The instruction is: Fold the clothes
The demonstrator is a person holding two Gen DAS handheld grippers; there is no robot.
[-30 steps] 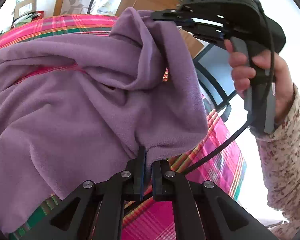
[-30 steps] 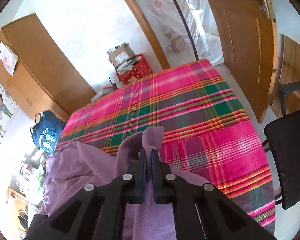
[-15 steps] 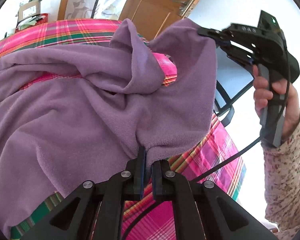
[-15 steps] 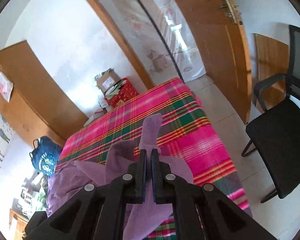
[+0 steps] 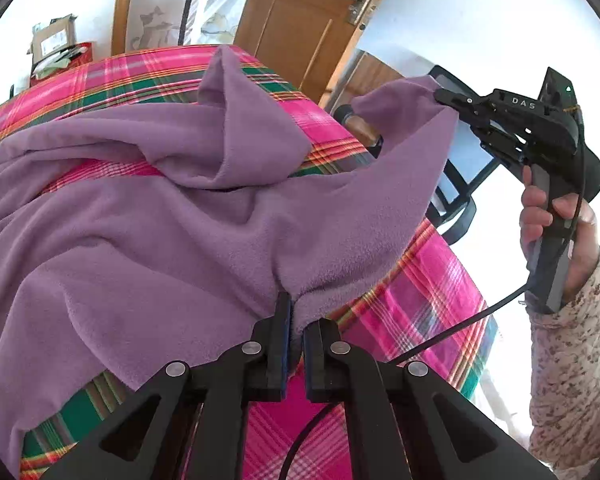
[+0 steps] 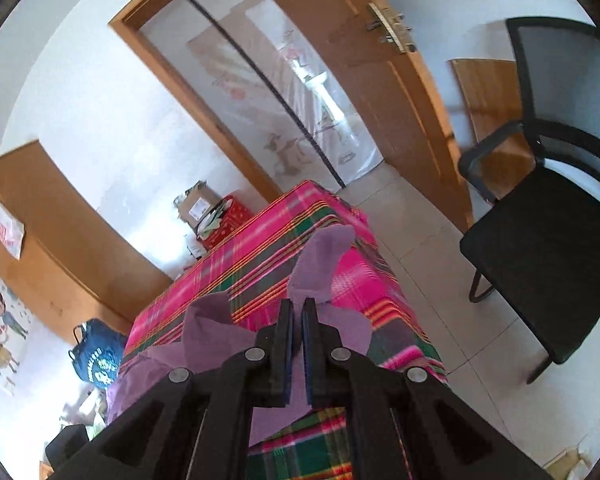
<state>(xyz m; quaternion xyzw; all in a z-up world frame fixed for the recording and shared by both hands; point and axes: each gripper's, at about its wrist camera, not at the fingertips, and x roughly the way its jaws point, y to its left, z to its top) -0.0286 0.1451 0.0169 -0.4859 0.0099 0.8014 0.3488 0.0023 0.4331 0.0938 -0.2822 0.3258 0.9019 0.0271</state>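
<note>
Both grippers (image 5: 294, 320) (image 6: 296, 316) on purple fleece (image 5: 148, 240)

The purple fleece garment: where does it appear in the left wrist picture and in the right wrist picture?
Left wrist view: the purple fleece garment fills the left and centre, pinched by the left gripper at bottom centre and the right gripper at upper right.
Right wrist view: it is at bottom centre, in the shut jaws.
Shared landmark: the pink plaid cloth.

Both wrist views look steeply down along their fingers, close over the shared plaid table (image 5: 420, 312).
</note>
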